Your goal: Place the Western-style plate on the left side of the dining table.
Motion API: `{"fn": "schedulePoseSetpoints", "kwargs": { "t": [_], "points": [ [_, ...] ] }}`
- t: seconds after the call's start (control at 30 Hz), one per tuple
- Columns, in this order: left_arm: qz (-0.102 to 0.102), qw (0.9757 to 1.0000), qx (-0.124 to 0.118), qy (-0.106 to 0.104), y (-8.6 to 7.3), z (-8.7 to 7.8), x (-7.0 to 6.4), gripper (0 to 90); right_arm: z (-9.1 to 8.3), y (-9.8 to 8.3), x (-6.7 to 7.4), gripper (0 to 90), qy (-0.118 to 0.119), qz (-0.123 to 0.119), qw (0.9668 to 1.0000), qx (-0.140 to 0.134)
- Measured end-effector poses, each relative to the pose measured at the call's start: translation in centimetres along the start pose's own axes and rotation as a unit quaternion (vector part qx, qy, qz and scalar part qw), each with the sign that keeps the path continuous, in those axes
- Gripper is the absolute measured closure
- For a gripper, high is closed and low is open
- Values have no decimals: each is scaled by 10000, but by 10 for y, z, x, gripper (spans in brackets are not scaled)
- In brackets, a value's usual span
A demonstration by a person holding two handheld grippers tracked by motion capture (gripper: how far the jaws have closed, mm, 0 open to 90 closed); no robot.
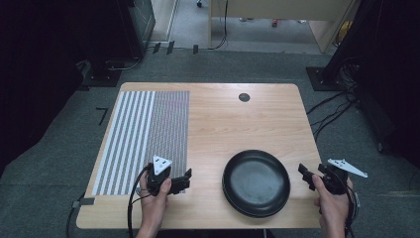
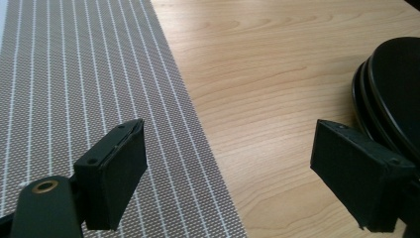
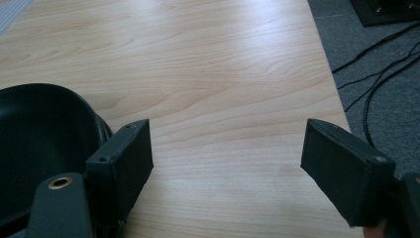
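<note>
With both sets of jaws apart and empty, the left gripper (image 1: 184, 179) and right gripper (image 1: 306, 177) should close squarely on opposite rims of the stacked black plates (image 1: 256, 182), probably lifting only the top one.

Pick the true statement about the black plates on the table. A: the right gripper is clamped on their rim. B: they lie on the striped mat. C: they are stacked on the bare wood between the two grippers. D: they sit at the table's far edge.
C: the black plates are stacked on the bare wood of the table, with the left gripper and right gripper to either side, both open and empty.
</note>
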State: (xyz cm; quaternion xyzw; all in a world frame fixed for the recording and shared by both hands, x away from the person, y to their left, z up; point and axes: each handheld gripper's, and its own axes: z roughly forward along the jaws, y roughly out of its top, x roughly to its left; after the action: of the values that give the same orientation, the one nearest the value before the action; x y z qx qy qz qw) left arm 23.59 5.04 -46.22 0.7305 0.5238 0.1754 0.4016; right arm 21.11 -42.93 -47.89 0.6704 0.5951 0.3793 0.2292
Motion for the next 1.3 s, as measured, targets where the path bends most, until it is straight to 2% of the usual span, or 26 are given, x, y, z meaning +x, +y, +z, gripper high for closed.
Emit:
{"fn": "schedulePoseSetpoints", "kwargs": {
  "t": [0.27,0.3,0.33,0.37,0.4,0.47,0.6,0.73,0.83,0.9,0.97,1.07,1.13,1.2,1.3],
  "points": [
    [-4,9997,111,-228,-2,6,-12,142,2,-1,13,299,78,-13,10000,-51],
    [6,9996,119,-253,-3,7,-14,141,2,-1,15,318,108,-32,9999,-61],
    [15,9995,132,-289,-3,8,-16,142,2,-2,16,374,168,-66,9998,-55],
    [15,9995,132,-289,-3,8,-16,141,2,-2,16,374,168,-66,9998,-55],
    [34,9993,161,-344,-4,10,-20,141,2,-3,20,445,414,-215,9989,-3],
    [43,9990,170,-417,-4,12,-24,141,2,-3,22,494,521,-243,9983,42],
    [107,9981,221,-566,-4,15,-31,141,-1,-5,24,557,711,-58,9974,-35],
    [114,9958,312,-851,-5,19,-40,149,-3,-8,26,610,921,49,9957,2],
    [60,9949,350,-948,-5,22,-43,207,-2,-11,28,647,966,155,9951,158],
    [55,9945,354,-979,-5,22,-44,239,-2,-11,29,655,954,114,9952,179],
    [47,9934,402,-1077,-5,24,-46,273,-2,-14,30,674,1004,211,9943,281],
    [73,9923,428,-1163,-6,26,-48,350,-2,-16,31,700,1136,287,9927,277],
    [51,9914,475,-1222,-7,29,-50,390,-2,-17,31,734,1128,266,9928,303],
    [52,9898,517,-1329,-8,31,-52,428,-3,-19,31,771,1124,247,9929,311],
    [70,9878,529,-1460,-9,33,-56,471,-3,-21,30,787,1239,337,9913,298]
  ]
}}
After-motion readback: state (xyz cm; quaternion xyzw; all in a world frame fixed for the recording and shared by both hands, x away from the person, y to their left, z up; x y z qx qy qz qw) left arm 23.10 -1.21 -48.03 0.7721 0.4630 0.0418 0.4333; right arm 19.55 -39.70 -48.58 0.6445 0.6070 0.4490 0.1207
